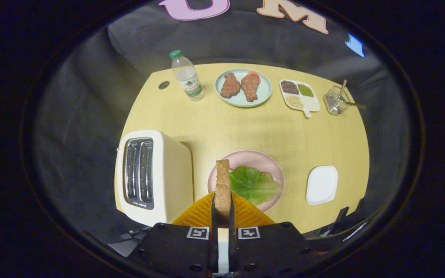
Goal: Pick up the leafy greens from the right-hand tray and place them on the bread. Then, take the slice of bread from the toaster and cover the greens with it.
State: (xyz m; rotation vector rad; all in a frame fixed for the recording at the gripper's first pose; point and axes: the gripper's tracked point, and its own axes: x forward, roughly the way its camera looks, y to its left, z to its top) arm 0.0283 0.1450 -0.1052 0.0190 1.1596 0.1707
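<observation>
Gripper view shows my claw [222, 210] closed on the slice of bread [222, 185], which stands on its edge between the two fingers [213, 216], with both of them pressing on its flat faces. The slice is above the near rim of the pink plate [272, 164], and the leafy greens [254, 184] lie on that plate just at 2 o'clock from the fingertips. I cannot see the lower bread under the leaf; I suppose it is hidden there. The toaster [153, 175] stands at 9 o'clock from the claw, its slots looking empty, and the white tray [321, 184] at 3 o'clock carries nothing.

I judge the slice to be light and quite stiff, like toast or a model, with a rough porous crust that gives good friction, so it should not slip. A real toast can crumble at the corner, so I would not squeeze more. The hold is at the lower part, across the thickness, which is right for carrying; for laying it flat I must tilt the claw over the leaf before I release.

The leaf is thin and soft and may shift if the bread drags on it.

Farther on the counter [214, 127], at 12 o'clock, are a water bottle [186, 77] and a plate with meat [243, 88].
</observation>
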